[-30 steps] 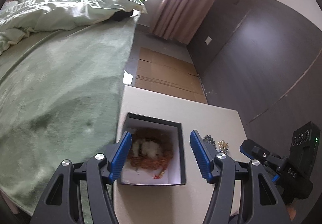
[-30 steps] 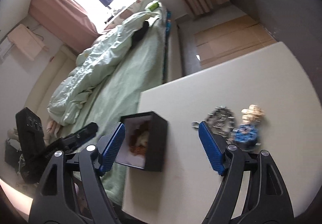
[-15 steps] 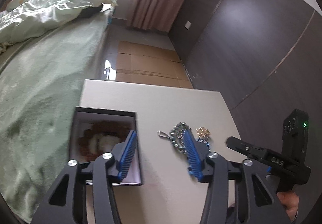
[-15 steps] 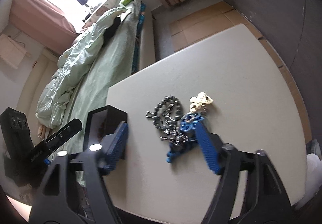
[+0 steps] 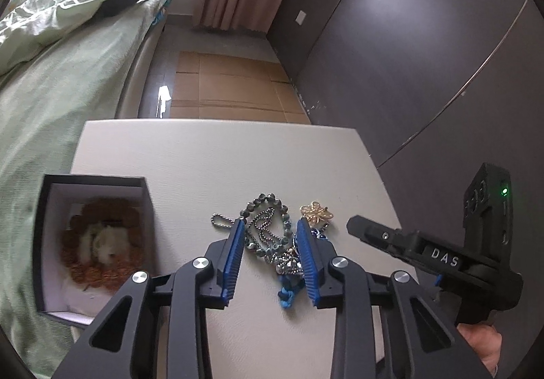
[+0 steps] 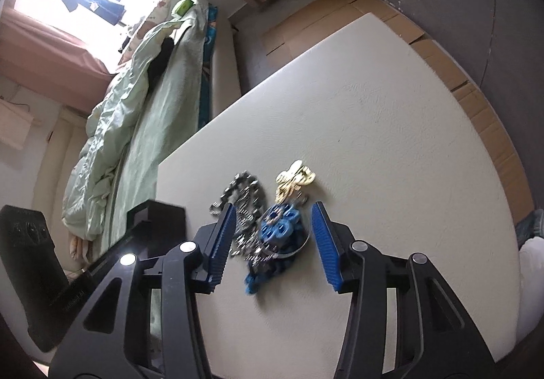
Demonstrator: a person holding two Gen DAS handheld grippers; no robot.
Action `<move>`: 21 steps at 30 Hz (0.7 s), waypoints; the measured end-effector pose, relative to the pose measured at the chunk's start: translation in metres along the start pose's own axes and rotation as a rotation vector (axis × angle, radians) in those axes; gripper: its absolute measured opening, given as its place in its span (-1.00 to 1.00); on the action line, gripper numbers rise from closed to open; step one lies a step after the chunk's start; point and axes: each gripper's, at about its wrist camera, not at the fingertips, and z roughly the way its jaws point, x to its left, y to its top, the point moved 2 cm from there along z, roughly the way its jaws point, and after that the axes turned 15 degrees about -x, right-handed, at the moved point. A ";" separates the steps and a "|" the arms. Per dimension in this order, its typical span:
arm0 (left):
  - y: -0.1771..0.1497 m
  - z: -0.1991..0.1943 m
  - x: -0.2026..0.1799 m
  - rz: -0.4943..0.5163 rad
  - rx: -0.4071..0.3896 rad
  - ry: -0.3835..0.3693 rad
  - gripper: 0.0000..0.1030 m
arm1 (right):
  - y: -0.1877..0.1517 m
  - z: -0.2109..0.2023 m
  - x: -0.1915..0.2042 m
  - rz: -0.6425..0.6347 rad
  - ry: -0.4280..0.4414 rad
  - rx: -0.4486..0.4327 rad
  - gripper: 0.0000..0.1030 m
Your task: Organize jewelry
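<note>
I have the left hand-held gripper [image 5: 270, 251] with its fingers apart around the jewelry pile [image 5: 272, 236] on the surface [image 5: 217, 154]. My right hand-held gripper [image 6: 273, 236] is likewise apart, straddling the pile from 3 o'clock. The box [image 5: 40, 232] with a bracelet [image 5: 102, 246] inside sits at 9 o'clock.

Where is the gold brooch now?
In the left wrist view, the gold brooch lies on the white table, at the far right edge of the jewelry pile, just beyond the left hand-held gripper.
</note>
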 end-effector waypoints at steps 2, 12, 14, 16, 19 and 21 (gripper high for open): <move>-0.004 0.011 -0.001 -0.010 0.017 0.005 -0.51 | 0.003 0.005 -0.001 -0.004 0.002 -0.007 -0.08; -0.019 0.055 0.004 -0.015 0.092 0.075 -0.62 | 0.009 0.023 -0.013 -0.015 -0.055 0.001 -0.08; -0.022 0.063 0.008 -0.023 0.112 0.091 -0.67 | 0.009 0.025 -0.014 -0.016 -0.059 0.001 -0.08; -0.022 0.064 0.011 -0.027 0.111 0.095 -0.73 | 0.009 0.027 -0.014 -0.018 -0.057 0.002 -0.08; -0.024 0.070 0.015 -0.037 0.127 0.102 -0.73 | 0.008 0.031 -0.011 -0.021 -0.057 0.007 -0.08; -0.027 0.074 0.015 -0.037 0.132 0.106 -0.74 | 0.008 0.033 -0.009 -0.028 -0.057 0.009 -0.08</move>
